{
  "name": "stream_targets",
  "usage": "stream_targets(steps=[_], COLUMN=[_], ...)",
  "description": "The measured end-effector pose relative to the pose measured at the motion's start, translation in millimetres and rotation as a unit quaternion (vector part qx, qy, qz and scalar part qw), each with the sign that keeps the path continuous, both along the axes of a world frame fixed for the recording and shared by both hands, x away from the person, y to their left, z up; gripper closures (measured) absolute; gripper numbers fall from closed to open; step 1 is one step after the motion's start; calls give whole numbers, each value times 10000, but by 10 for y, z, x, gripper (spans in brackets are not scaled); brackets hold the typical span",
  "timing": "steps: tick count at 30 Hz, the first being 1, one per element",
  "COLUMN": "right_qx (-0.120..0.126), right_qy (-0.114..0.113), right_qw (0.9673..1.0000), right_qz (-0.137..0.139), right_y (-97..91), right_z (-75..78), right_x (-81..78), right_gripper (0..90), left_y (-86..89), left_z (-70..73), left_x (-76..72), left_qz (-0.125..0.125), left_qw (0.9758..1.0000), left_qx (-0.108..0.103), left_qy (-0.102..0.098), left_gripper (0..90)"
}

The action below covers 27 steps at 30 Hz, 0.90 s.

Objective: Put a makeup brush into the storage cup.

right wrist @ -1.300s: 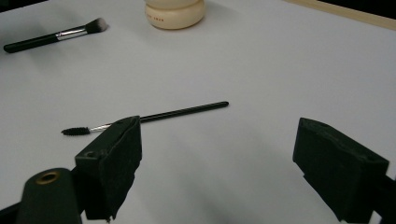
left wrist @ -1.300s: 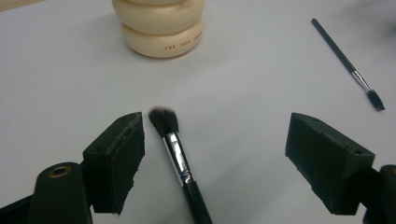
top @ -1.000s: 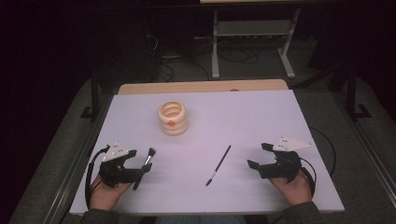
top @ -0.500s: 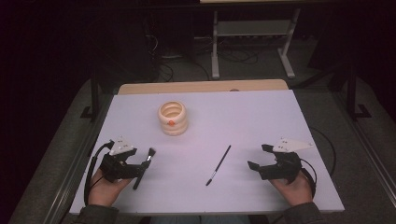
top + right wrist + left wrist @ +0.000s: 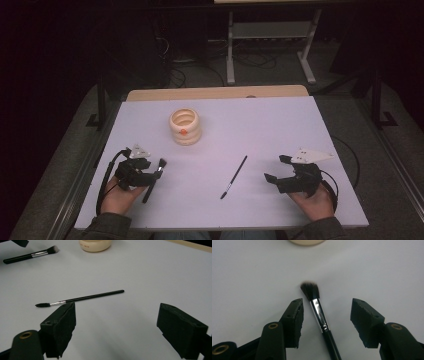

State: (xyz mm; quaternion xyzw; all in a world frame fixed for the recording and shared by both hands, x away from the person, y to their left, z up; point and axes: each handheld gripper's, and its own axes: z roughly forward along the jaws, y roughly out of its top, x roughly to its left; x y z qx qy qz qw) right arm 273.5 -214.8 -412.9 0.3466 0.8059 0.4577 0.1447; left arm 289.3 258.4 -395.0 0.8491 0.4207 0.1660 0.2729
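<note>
Left hand-held gripper (image 5: 326,315) closing around makeup brush (image 5: 318,312), cream holder (image 5: 185,126) apart.

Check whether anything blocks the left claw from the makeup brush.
Nothing visible does. The makeup brush lies on the bare table between the left claw's jaws, which have just been closing and do not touch it.

The white bench (image 5: 280,130) is evenly lit from above while the room around it sinks into darkness. Shadows stay soft and faint. Both gripper views are sharp, without glare.
</note>
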Motion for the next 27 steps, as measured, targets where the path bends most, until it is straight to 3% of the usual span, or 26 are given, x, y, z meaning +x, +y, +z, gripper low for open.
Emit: stream_targets(steps=[7,13,20,27], right_qx=[-24,-31,-21,-23], right_qy=[42,80,39,77], right_qw=[10000,10000,10000,10000], right_qz=[29,27,5,-6], right_y=[14,16,6,0], right_z=[-11,-22,-5,-11], right_x=[2,-1,4,4], right_gripper=[146,147,147,147], left_y=[-5,-3,0,-14], left_z=[-143,-216,-242,-265], left_x=[45,63,59,54], left_qz=[224,135,78,171], left_qw=[9992,9980,9974,9971], left_qx=[90,275,339,291], left_qy=[334,544,635,681], left_gripper=[495,583,636,664])
